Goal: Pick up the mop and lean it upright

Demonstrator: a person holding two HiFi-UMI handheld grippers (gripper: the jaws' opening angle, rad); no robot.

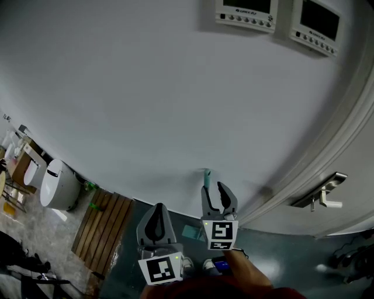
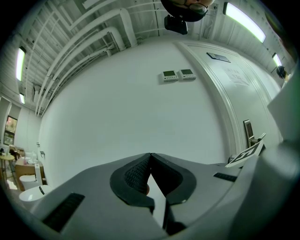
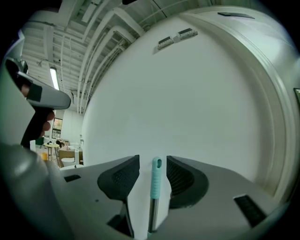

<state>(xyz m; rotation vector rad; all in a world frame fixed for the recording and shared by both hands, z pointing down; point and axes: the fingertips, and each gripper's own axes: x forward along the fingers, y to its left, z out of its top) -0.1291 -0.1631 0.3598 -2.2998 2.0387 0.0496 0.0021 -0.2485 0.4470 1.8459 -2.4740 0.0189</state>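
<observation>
Teal grip of the mop (image 3: 155,180) stands upright against the white wall (image 1: 146,87), between the spread jaws of the right hand-held gripper (image 3: 153,159), apparently touching neither. The left hand-held gripper (image 2: 150,155) is closed on nothing. Risk, I judge: a jaw brushing the handle could slide it along the smooth wall and topple it. Count: one mop, two hand-held grippers, two wall panels (image 1: 245,13), one door handle (image 1: 325,196)

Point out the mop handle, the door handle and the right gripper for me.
mop handle (image 3: 155,180): right gripper view, on its teal grip.
door handle (image 1: 320,190): head view, on its metal plate.
right gripper (image 1: 213,187): head view, midway between its fingertips.
</observation>
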